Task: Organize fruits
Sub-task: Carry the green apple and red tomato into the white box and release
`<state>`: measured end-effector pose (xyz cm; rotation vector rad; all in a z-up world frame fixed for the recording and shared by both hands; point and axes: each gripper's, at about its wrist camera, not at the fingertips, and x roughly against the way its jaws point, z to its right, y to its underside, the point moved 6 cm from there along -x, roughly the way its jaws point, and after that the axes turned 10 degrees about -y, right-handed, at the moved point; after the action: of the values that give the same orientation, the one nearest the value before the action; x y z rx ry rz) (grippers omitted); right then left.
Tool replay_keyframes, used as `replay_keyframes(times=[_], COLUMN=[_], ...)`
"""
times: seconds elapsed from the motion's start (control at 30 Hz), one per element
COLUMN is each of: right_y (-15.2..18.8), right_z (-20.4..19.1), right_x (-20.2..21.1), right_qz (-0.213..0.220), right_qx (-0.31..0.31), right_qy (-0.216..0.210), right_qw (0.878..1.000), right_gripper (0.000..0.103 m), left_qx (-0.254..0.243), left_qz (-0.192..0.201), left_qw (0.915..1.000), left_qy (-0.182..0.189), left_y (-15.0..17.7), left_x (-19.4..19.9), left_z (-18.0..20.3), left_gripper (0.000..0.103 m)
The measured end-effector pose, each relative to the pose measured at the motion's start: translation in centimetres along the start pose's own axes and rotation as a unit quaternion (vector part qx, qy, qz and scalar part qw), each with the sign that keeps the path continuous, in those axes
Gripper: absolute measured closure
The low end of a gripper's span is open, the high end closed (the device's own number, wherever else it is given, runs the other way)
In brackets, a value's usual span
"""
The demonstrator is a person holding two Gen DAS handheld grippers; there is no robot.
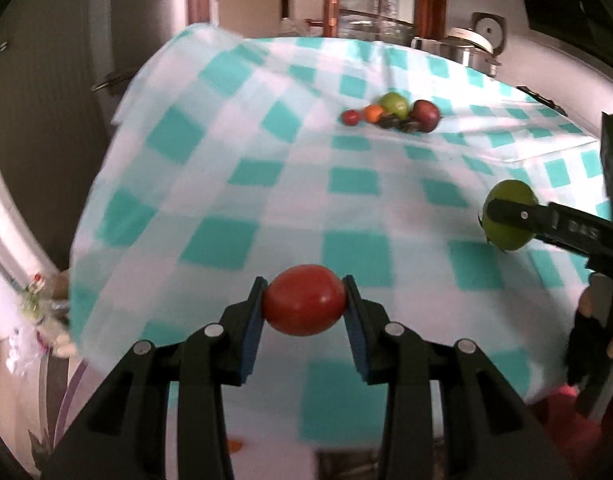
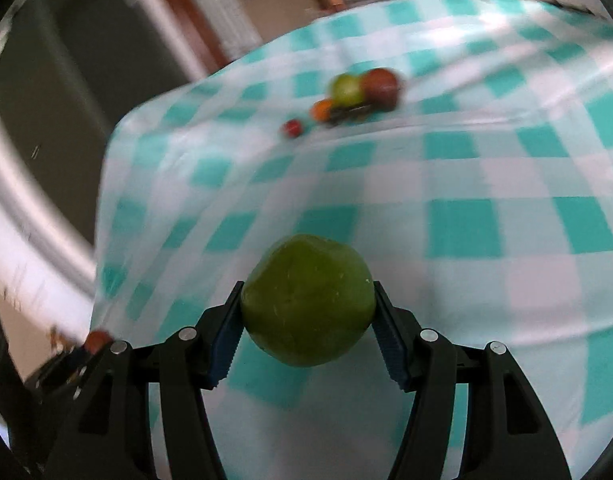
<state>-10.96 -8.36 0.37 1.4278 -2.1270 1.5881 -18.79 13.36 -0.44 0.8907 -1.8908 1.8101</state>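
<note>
- Left gripper [image 1: 304, 300] clamps a tomato [image 1: 304, 300] above the checked cloth [image 1: 234, 152] — its long axis runs jaw to jaw.
- Right gripper [image 2: 307, 300] grips a green fruit [image 2: 307, 300]; its finger reads "DAS".
- A fruit pile [image 1: 392, 114] sits far back — nothing between.
- A pot [image 1: 462, 50] stands behind the table.
</note>
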Motion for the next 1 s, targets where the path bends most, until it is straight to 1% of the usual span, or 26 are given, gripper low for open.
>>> replay_keyframes(times=[0.13,0.23,0.33,0.47,0.57,0.6,0.67,0.7,0.77,0.8,0.87,0.9,0.93,0.97,1.0], right_y=[1.6,3.1,4.6,7.4,10.0,11.3,13.2,14.6,16.5,17.8,19.5,20.6,21.3,22.4,23.2], right_z=[-4.8,-8.2,-11.4,-15.8,-19.0,-20.3,-21.6,-22.4,-23.2,-23.6,-24.1,-24.4,-24.5,-24.8,-25.0], right_x=[-1.1,-1.9,-3.0,-3.6,-3.9,-4.3,-4.8,-5.4,-6.4,-7.2,-8.3,-9.1,-9.7,-10.5,-11.0], right_qz=[-0.03,-0.049,-0.071,-0.099,-0.126,-0.142,-0.164,-0.183,-0.215,-0.237,-0.264,-0.281,-0.293,-0.308,-0.317], right_qx=[0.06,0.101,0.134,0.2,0.252,0.273,0.298,0.316,0.34,0.355,0.375,0.388,0.395,0.408,0.419], right_qy=[-0.021,-0.036,-0.059,-0.089,-0.128,-0.144,-0.153,-0.157,-0.159,-0.158,-0.156,-0.155,-0.153,-0.15,-0.147], right_qw=[0.998,0.993,0.987,0.971,0.951,0.941,0.928,0.918,0.902,0.891,0.875,0.864,0.857,0.846,0.838], right_gripper=[0.043,0.043,0.043,0.043,0.043,0.043,0.043,0.043,0.043,0.043,0.043,0.043,0.043,0.043,0.043], left_qx=[0.023,0.043,0.058,0.088,0.103,0.107,0.119,0.123,0.118,0.115,0.108,0.105,0.097,0.091,0.084], left_qz=[0.001,-0.003,-0.007,-0.018,-0.035,-0.042,-0.06,-0.072,-0.092,-0.101,-0.127,-0.136,-0.151,-0.164,-0.177], left_qw=[0.9995,0.9986,0.9974,0.9941,0.9906,0.9895,0.9863,0.9845,0.9823,0.9813,0.979,0.9782,0.9765,0.9748,0.9728], left_qy=[-0.02,-0.03,-0.042,-0.061,-0.082,-0.088,-0.097,-0.103,-0.112,-0.116,-0.117,-0.117,-0.119,-0.121,-0.123], left_y=[2.1,3.5,4.8,7.3,9.4,10.1,11.6,12.3,13.5,14.1,15.3,15.7,16.2,16.7,17.1], left_x=[0.9,1.4,1.8,2.4,2.3,2.1,1.4,0.8,-0.2,-0.7,-2.1,-2.5,-3.3,-4.0,-4.6], left_z=[-3.4,-5.8,-8.0,-11.6,-13.9,-14.6,-16.0,-16.7,-17.6,-17.9,-18.6,-18.6,-18.9,-19.1,-19.2], left_gripper=[0.065,0.065,0.065,0.065,0.065,0.065,0.065,0.065,0.065,0.065,0.065,0.065,0.065,0.065,0.065])
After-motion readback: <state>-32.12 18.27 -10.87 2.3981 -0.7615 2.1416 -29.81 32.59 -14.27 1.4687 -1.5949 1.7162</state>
